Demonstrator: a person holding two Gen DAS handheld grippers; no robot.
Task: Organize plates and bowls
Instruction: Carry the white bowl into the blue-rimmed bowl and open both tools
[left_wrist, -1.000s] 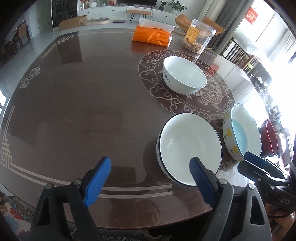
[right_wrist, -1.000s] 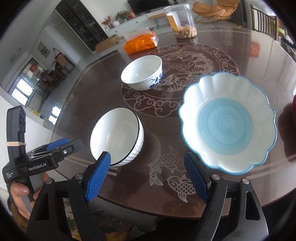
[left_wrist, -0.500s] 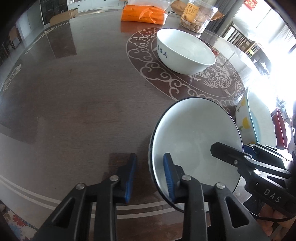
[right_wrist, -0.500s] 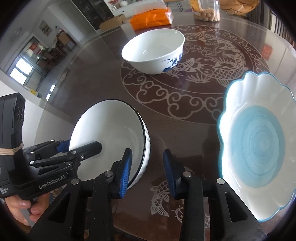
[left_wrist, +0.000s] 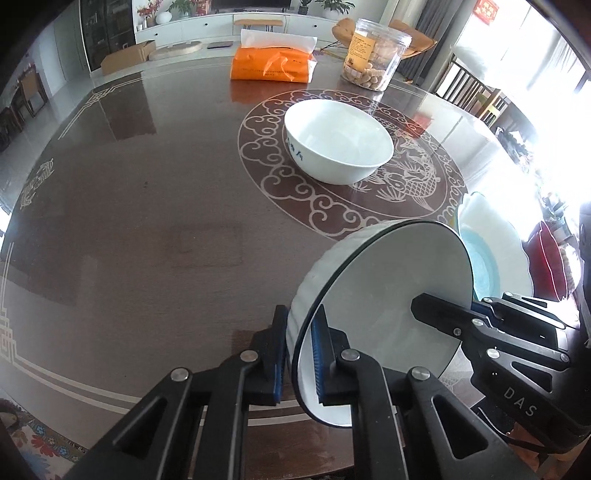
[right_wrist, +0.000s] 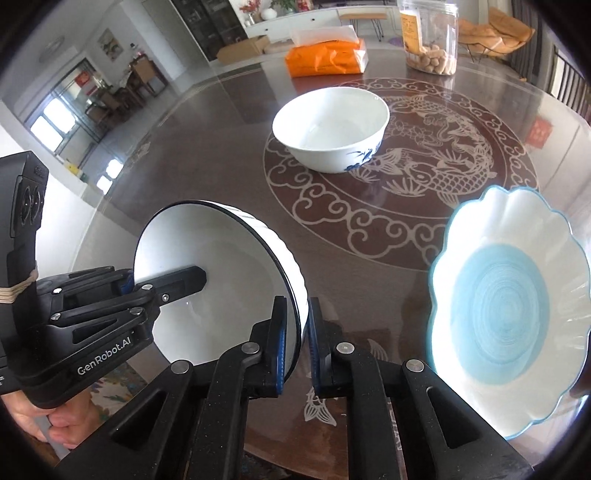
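A white ribbed bowl with a black rim (left_wrist: 388, 295) (right_wrist: 221, 266) stands tilted steeply over the near edge of the table, its opening turned toward the cameras. My left gripper (left_wrist: 299, 332) is closing on its left rim, blue pads pressing on both sides of the wall. My right gripper (right_wrist: 295, 321) is closing on the opposite rim the same way. Each gripper shows in the other's view, the right gripper (left_wrist: 443, 317) and the left gripper (right_wrist: 166, 284). A white bowl with blue painting (left_wrist: 340, 140) (right_wrist: 332, 125) sits at the table's centre. A scalloped plate with a blue middle (right_wrist: 509, 306) (left_wrist: 491, 258) lies to the right.
The dark glossy round table (left_wrist: 147, 221) carries an orange tissue pack (left_wrist: 271, 64) and a clear snack jar (left_wrist: 376, 55) at the far side. A red bowl (left_wrist: 546, 266) shows beyond the scalloped plate. A hand (right_wrist: 37, 424) holds the left gripper's handle.
Both grippers went from wide open to shut on opposite sides of the black-rimmed bowl's rim. The bowl has tipped up from lying flat on the table.
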